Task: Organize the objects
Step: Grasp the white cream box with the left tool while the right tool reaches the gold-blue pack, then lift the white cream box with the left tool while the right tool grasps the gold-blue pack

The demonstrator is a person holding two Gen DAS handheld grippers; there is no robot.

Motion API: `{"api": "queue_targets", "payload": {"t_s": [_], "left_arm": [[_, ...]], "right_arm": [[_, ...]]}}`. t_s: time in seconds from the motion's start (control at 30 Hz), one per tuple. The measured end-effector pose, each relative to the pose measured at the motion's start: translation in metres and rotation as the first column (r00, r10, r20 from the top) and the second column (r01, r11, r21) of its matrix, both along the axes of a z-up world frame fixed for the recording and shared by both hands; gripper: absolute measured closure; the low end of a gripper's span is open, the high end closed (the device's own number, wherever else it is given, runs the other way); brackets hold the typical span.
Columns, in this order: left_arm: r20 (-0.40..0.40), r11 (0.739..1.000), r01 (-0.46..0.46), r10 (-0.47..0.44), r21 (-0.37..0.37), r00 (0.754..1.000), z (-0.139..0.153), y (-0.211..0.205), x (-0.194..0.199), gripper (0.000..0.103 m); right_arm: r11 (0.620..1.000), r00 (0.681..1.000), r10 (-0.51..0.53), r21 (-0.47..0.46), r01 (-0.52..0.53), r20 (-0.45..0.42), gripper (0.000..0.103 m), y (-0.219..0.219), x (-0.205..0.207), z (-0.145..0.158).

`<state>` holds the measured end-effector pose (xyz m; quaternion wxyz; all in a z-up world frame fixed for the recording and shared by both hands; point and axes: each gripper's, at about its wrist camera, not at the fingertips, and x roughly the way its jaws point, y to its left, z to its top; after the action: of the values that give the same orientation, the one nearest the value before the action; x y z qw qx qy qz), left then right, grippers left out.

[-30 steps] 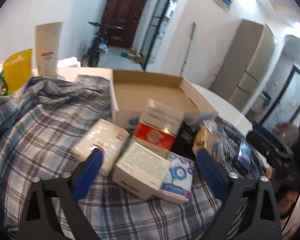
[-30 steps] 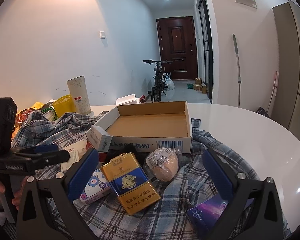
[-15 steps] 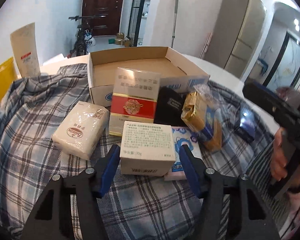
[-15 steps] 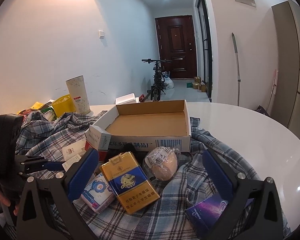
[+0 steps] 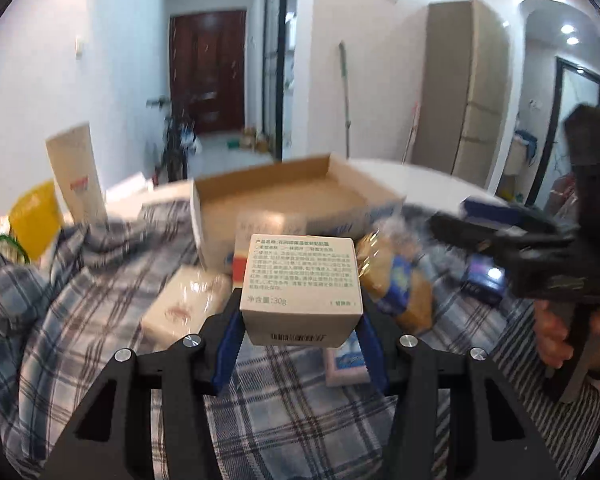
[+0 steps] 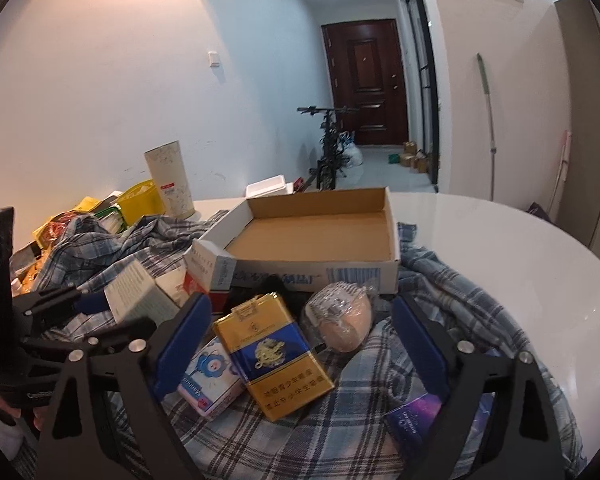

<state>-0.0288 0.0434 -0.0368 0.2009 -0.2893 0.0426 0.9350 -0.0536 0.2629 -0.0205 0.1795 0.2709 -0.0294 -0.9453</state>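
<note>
Gripping a small cream cardboard box with green print (image 5: 300,276), the left gripper (image 5: 300,344) has its blue pads (image 5: 230,340) against the box's two sides as the jaws close; the box seems lifted clear of the blue-and-white plaid cloth (image 5: 100,320), though motion blur makes that hard to confirm. Beyond it sits the open shallow cardboard tray (image 6: 316,236). The right gripper (image 6: 300,344) stands wide, jaws closing, pads touching nothing; between them lie a gold-and-blue cigarette pack (image 6: 274,356) and a wrapped tan egg-shaped item (image 6: 342,320) on the cloth.
</note>
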Motion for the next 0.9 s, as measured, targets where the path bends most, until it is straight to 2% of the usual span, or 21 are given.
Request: {"api": "queue_targets", "payload": {"t_s": [0.1, 0.23, 0.37, 0.57, 0.67, 0.9], "left_arm": [[-0.104, 0.999, -0.026, 0.028, 0.024, 0.994, 0.011, -0.004, 0.012, 0.048], [-0.180, 0.998, -0.048, 0.056, 0.049, 0.982, 0.023, -0.007, 0.022, 0.048], [-0.175, 0.998, -0.053, 0.057, 0.026, 0.983, 0.024, -0.004, 0.020, 0.048], [-0.158, 0.997, -0.065, 0.071, 0.042, 0.985, 0.021, -0.005, 0.019, 0.048], [-0.155, 0.997, -0.064, 0.069, 0.042, 0.985, 0.020, -0.005, 0.018, 0.048], [-0.154, 0.997, -0.065, 0.070, 0.043, 0.986, 0.019, -0.005, 0.017, 0.048]], "right_arm": [[0.999, 0.998, 0.041, -0.012, -0.041, 0.038, 0.022, -0.003, -0.004, -0.005], [0.993, 0.988, 0.122, -0.005, -0.122, 0.098, 0.025, -0.014, -0.009, -0.014], [0.986, 0.970, 0.165, -0.001, -0.167, 0.180, 0.033, -0.024, -0.016, -0.029], [0.989, 0.955, 0.129, 0.040, -0.145, 0.267, 0.033, -0.029, -0.028, -0.046], [0.990, 0.939, 0.125, 0.017, -0.138, 0.321, 0.034, -0.024, -0.036, -0.055], [0.987, 0.944, 0.144, 0.022, -0.158, 0.297, 0.047, -0.026, -0.030, -0.051]]}}
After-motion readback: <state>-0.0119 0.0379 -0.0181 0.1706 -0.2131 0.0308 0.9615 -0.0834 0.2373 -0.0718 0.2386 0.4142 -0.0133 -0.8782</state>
